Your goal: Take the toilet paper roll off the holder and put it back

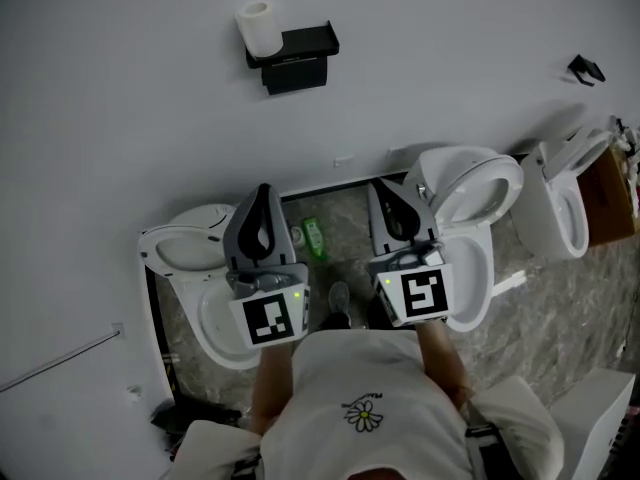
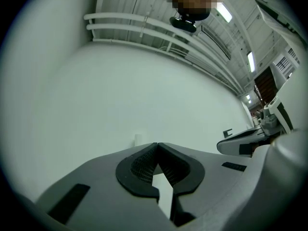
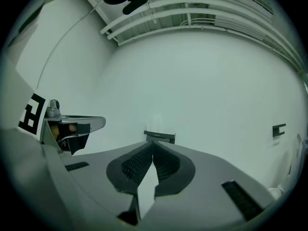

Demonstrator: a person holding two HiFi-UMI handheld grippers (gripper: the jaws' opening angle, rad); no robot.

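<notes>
Two claws (image 1: 263,190) (image 1: 383,186) (both closed), one roll (image 1: 260,28), three toilets (image 1: 165,253) (image 1: 480,183) (image 1: 555,208)

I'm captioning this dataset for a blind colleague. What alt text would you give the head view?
A white toilet paper roll sits on a black holder on a white wall, untouched. Nearer the camera, a person holds the left gripper and right gripper side by side, both shut and empty, over white toilets.
</notes>
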